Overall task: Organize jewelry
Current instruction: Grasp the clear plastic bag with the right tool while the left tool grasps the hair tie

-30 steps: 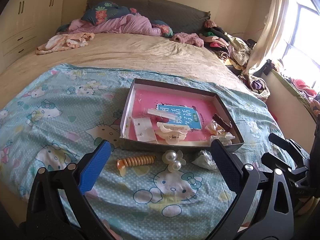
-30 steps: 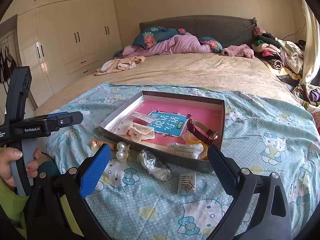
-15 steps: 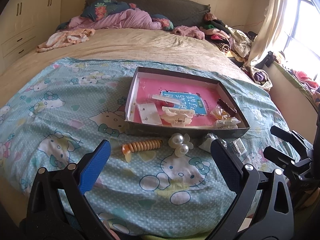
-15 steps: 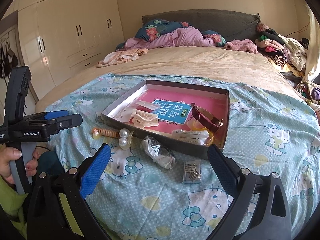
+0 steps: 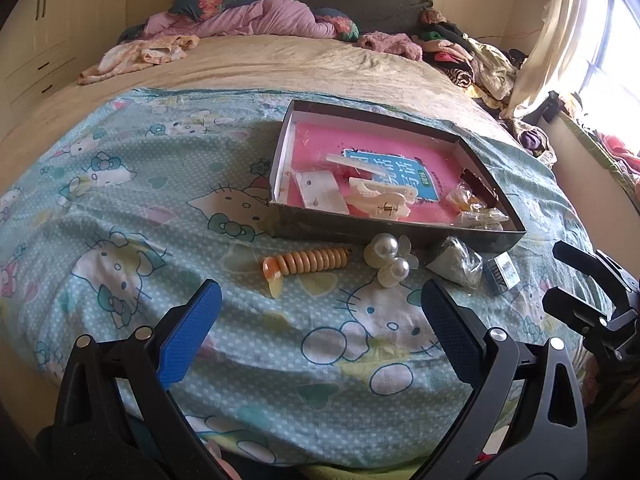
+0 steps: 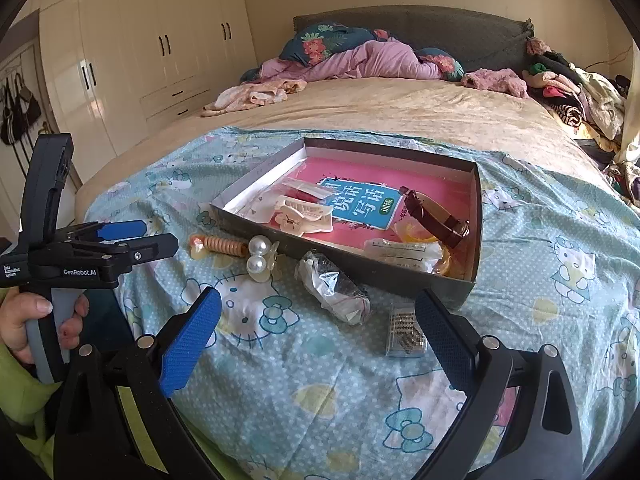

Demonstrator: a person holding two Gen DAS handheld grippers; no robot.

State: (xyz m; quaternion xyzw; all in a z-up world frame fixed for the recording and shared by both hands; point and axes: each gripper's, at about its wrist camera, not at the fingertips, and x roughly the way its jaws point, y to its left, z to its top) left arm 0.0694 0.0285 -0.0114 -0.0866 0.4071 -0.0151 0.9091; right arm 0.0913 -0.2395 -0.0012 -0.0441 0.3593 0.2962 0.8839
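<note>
Left gripper [image 5: 320, 320]: jaws spread wide, nothing held, above the blanket [image 5: 120, 208].
Right gripper [image 6: 316, 328]: jaws spread, empty.
Loose pieces: spiral hair tie [image 5: 308, 262], pearl clip [image 5: 388, 258], plastic bag [image 6: 336, 290], small clear case [image 6: 406, 330], laid before the box.
Box [image 5: 392, 236]: watch [image 6: 436, 216], hair claw [image 5: 380, 200] inside.

Both wrist views face the headboard, sharing the tray [image 5: 400, 236] nearby

black tool [image 6: 316, 336] | blue pads [image 6: 190, 342] | lime-green sleeve [image 6: 24, 404]
</note>
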